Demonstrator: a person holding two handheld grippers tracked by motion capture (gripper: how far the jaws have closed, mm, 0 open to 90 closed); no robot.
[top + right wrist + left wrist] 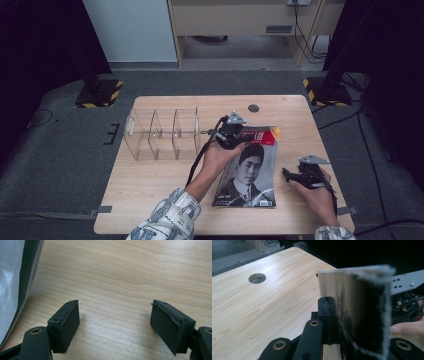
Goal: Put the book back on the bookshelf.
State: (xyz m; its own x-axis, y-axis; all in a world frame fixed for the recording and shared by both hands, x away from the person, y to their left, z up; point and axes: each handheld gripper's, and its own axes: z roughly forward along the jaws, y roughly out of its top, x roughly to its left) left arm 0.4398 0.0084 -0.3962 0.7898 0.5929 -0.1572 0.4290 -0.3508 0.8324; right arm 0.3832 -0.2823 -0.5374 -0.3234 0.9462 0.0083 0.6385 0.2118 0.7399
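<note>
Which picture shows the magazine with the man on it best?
The high view: the portrait-cover magazine shows whole, its top edge lifted. The left gripper view shows its edge pinched close up; the right gripper view shows a glossy corner.

The left forearm, in a patterned sleeve (167, 217), reaches forward from the near edge toward mid-counter. The left gripper (231, 131) has its jaws clamped on a magazine's (248, 170) far edge. The right hand (312, 192) rests low at the near right, and the right gripper (289, 175) points left with jaws spread wide apart.
</note>
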